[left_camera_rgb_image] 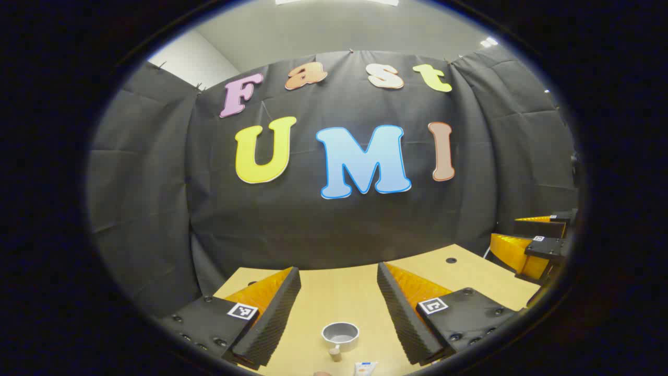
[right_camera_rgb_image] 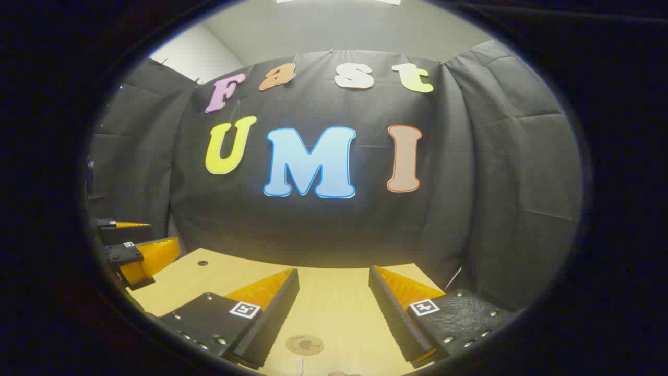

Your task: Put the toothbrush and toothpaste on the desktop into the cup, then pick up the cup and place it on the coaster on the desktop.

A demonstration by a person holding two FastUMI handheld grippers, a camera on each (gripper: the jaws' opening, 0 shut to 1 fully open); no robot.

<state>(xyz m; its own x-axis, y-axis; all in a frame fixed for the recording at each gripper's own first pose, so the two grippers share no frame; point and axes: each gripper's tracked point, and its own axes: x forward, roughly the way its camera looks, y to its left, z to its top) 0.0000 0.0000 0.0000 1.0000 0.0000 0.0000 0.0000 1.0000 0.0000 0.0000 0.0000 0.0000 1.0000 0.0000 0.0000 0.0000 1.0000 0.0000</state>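
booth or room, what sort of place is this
Likely a recording booth set up for gripper demos, not a real bathroom: black cloth wall hung behind a bare wooden desk, with a cup and a coaster laid out as props between open grippers.

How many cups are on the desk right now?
1. A grey cup stands upright on the desk, between the left gripper's open fingers in the left gripper view. Others could lie outside both views.

Black cloth wall (left_camera_rgb_image: 334, 224) rises behind a light wooden desktop (left_camera_rgb_image: 339, 292), under a pale ceiling (left_camera_rgb_image: 334, 26).
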